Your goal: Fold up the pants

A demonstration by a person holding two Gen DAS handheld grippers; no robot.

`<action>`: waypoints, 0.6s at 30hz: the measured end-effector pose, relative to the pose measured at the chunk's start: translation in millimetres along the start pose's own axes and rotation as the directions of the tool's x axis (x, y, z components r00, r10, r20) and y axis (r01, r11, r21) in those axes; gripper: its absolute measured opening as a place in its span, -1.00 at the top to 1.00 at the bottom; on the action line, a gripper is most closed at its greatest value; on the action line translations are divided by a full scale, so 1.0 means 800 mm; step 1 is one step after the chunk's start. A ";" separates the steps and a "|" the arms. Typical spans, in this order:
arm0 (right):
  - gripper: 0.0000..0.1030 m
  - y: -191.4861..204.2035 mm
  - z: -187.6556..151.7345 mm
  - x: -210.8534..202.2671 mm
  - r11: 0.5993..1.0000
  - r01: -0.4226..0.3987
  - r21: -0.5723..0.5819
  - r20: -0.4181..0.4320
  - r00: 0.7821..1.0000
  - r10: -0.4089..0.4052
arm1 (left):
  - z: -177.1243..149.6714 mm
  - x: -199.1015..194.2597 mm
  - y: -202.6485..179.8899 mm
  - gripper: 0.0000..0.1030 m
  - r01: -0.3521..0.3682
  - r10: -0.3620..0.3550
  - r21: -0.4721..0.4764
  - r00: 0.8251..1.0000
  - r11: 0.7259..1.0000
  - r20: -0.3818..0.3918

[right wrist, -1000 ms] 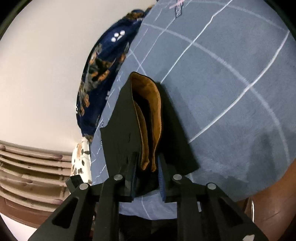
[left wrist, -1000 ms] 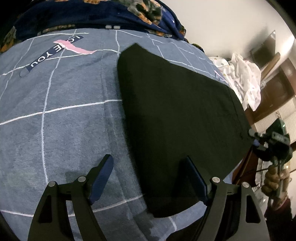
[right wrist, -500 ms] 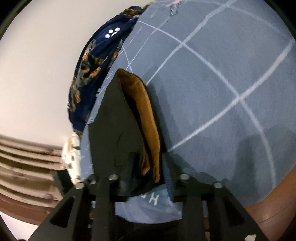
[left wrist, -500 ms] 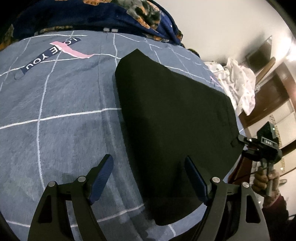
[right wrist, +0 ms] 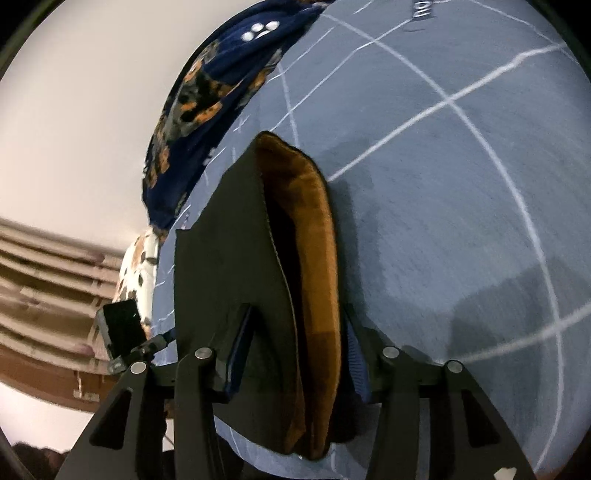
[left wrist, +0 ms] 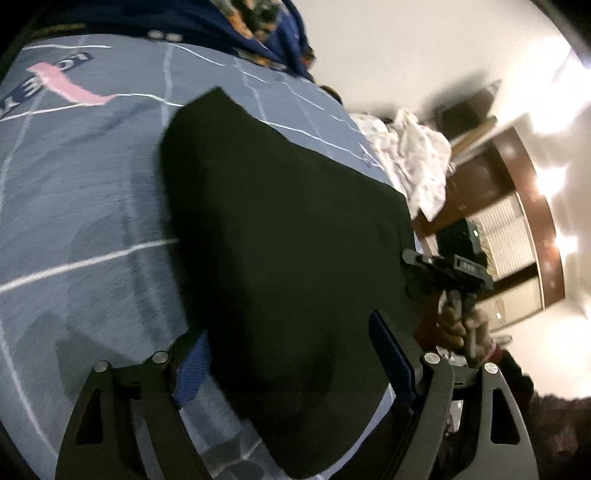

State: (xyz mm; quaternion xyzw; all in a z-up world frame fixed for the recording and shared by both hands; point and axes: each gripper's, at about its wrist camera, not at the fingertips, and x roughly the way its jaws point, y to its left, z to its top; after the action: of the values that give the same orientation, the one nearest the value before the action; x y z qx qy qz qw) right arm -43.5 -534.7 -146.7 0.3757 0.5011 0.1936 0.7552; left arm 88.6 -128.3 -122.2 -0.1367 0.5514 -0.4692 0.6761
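Observation:
Black folded pants (left wrist: 280, 229) lie flat on a grey-blue grid-lined bedsheet (left wrist: 85, 206). My left gripper (left wrist: 291, 360) is open, its blue pads wide apart on either side of the pants' near end without pressing on it. In the right wrist view the pants (right wrist: 221, 251) show an orange-brown lining (right wrist: 314, 236) along the folded edge. My right gripper (right wrist: 297, 350) straddles that edge and its jaws are opening; the fabric sits loose between the pads. The right gripper (left wrist: 447, 267), held by a hand (left wrist: 461, 328), also shows at the pants' right side.
A dark blue patterned blanket (left wrist: 258, 33) is bunched at the far end of the bed, against the wall. A white spotted cloth (left wrist: 413, 158) lies at the bed's right corner, with dark wooden furniture (left wrist: 517, 177) behind it. Bare sheet (right wrist: 461, 206) stretches beside the pants.
The right gripper's jaws have spread apart and let go of the pants' lined edge. The left gripper has shifted so that the pants' near end now lies between its open fingers.

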 end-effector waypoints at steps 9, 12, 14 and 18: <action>0.11 0.007 0.009 0.012 0.995 -0.036 -0.096 -0.043 0.999 0.032 | 0.014 0.011 -0.003 -0.56 0.023 -0.021 0.055 0.999 0.998 -0.044; 0.27 0.015 0.000 0.011 0.988 0.029 -0.155 -0.020 0.999 -0.033 | 0.007 0.013 -0.012 0.01 -0.083 0.086 0.117 0.996 0.990 -0.016; 0.29 0.017 -0.001 0.011 0.986 0.048 -0.159 -0.005 0.999 -0.049 | 0.006 0.010 -0.008 0.35 -0.130 0.131 0.099 0.991 0.986 0.006; 0.37 0.028 -0.007 0.008 0.983 0.090 -0.161 0.035 0.996 -0.085 | 0.004 0.007 -0.014 0.46 -0.185 0.183 0.093 0.983 0.978 0.035</action>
State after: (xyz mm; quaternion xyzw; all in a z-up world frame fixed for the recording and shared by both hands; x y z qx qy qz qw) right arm -44.0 -514.0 -134.5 0.2931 0.4890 0.1953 0.7980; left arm 85.2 -139.8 -116.7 -0.0585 0.5297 -0.4289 0.7294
